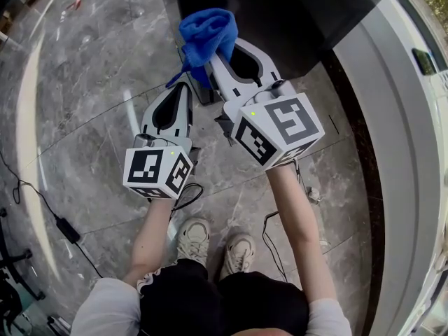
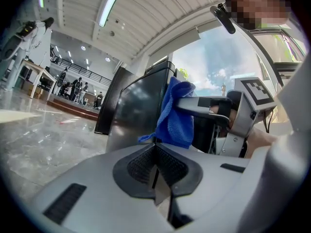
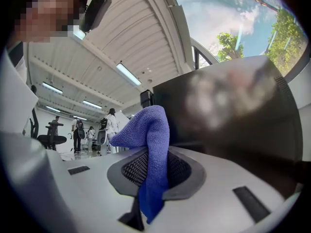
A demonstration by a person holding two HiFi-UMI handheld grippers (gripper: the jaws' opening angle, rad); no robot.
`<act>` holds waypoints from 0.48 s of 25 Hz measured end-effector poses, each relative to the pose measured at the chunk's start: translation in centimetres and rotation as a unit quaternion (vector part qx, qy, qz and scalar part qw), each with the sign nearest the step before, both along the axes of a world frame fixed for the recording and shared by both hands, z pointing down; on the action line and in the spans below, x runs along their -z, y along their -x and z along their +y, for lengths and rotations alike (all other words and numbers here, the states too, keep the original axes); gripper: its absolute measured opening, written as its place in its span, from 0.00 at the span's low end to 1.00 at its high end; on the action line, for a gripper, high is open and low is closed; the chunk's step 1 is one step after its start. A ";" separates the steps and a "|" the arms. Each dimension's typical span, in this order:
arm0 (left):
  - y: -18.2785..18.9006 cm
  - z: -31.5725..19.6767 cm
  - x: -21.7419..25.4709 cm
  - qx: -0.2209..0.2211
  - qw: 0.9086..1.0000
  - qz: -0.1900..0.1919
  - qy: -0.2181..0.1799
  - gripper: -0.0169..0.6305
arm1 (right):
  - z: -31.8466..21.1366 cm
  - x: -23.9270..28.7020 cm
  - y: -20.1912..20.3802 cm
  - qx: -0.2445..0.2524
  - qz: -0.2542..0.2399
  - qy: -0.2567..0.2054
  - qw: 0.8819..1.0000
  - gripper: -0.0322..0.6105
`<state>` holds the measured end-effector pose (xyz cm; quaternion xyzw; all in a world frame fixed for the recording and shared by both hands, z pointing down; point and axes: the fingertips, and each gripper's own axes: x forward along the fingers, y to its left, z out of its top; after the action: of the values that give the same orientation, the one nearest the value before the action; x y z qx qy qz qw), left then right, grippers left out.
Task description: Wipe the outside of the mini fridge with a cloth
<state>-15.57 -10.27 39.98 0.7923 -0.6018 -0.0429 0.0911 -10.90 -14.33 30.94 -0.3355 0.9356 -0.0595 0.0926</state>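
The floor (image 1: 84,82) is seen in grey marble tiles w/ pale veins, glossy, reflections picked up across it. A black cable (image 1: 42,200) is trailed over the tiles to a small adapter (image 1: 68,228). A grey ledge (image 1: 392,131) is run along the head view's right edge. Overhead, a white ribbed ceiling (image 3: 97,47) is lit by strip lights (image 2: 108,8). Big windows (image 2: 214,57) are filled w/ blue sky & cloud; trees (image 3: 284,28) are caught outside. In the bg, a few people (image 2: 77,89) are made out standing, a desk (image 2: 34,72) is set nearby, an office chair (image 3: 51,139) too.
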 end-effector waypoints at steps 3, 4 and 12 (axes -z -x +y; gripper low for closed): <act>-0.5 -0.3 -0.1 -0.003 1.000 0.001 -0.001 0.03 | -1.1 0.1 -2.6 -0.030 0.001 -0.004 1.000 0.17; -1.0 -0.5 0.0 -0.007 1.000 0.001 -0.002 0.03 | -1.5 0.2 -3.5 -0.041 0.004 -0.006 0.999 0.17; -6.6 -1.9 0.2 -0.080 0.997 -0.006 -0.016 0.03 | -4.4 -0.1 -8.8 -0.108 0.006 -0.007 0.994 0.17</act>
<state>-8.94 -12.20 39.74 0.8392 -0.5367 -0.0401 0.0778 -2.07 -18.77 31.09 -0.4343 0.8948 -0.0407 0.0953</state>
